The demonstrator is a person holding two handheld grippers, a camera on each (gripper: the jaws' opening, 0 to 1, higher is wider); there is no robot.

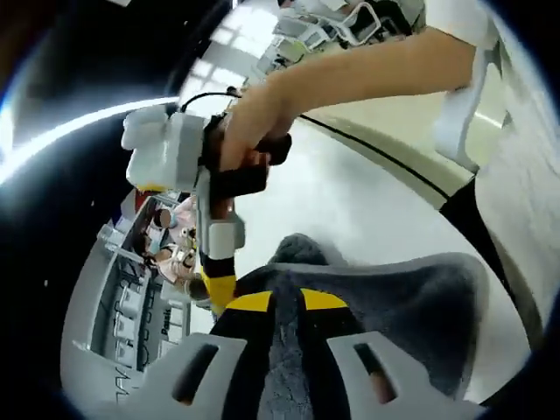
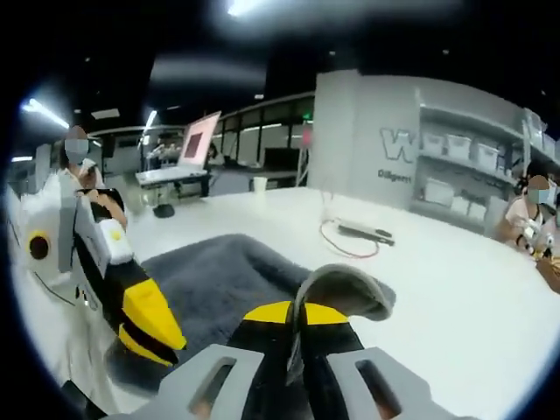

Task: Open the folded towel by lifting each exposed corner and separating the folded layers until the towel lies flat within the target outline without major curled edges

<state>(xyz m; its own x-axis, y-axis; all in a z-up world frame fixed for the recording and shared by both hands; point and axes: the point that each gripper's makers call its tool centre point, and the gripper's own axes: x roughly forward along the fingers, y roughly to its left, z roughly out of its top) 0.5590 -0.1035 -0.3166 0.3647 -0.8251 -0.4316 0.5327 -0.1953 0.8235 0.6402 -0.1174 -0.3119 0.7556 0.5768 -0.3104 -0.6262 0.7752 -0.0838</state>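
The grey towel [image 1: 411, 302] is lifted off the white table [image 1: 350, 201], and a fold of it runs down between my left gripper's [image 1: 286, 302] yellow-tipped jaws, which are shut on it. In the left gripper view a hand holds my right gripper [image 1: 219, 293] just to the left, its tip at the towel's edge. In the right gripper view the towel [image 2: 219, 280] lies spread on the table, one curled edge [image 2: 343, 293] raised by my right gripper [image 2: 297, 317], shut on it. My left gripper [image 2: 150, 331] reaches in from the left onto the towel's near side.
A thin cable and a flat block [image 2: 354, 234] lie on the table [image 2: 455, 289] beyond the towel. A laptop [image 2: 194, 144] stands farther back. Shelves with bins [image 2: 459, 149] line the right wall, where people sit. A dark line [image 1: 385, 150] crosses the table by the person's arm [image 1: 367, 70].
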